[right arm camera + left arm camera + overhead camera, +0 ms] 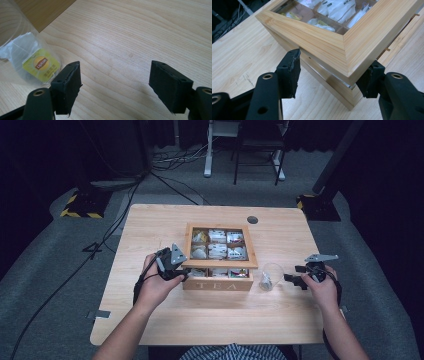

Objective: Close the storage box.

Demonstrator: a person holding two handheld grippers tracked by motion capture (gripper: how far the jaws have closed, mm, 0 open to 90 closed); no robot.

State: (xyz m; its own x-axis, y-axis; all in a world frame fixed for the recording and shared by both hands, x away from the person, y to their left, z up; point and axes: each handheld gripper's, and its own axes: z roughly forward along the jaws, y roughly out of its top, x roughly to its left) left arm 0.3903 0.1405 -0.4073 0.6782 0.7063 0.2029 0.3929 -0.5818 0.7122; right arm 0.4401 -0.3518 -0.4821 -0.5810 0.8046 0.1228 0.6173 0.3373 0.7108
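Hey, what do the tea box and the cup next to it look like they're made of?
The tea box looks like light wood, maybe bamboo: fine straight grain, mitred lid corner, smooth matte finish. Its lid seems to have a clear pane. The cup looks like clear glass or plastic; a tea bag shows through its wall.

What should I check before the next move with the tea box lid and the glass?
1. Left gripper around the lid corner: ok; whether the pads press it: cannot tell.
2. Lid raised off the tea box: ok, a gap shows at the near corner.
3. Tea bags in the compartments: ok, inside.
4. Right gripper free: ok, jaws open, nothing between them.
5. Glass upright beside the box: ok, with a tea bag inside.
6. Glass apart from the box: cannot tell.
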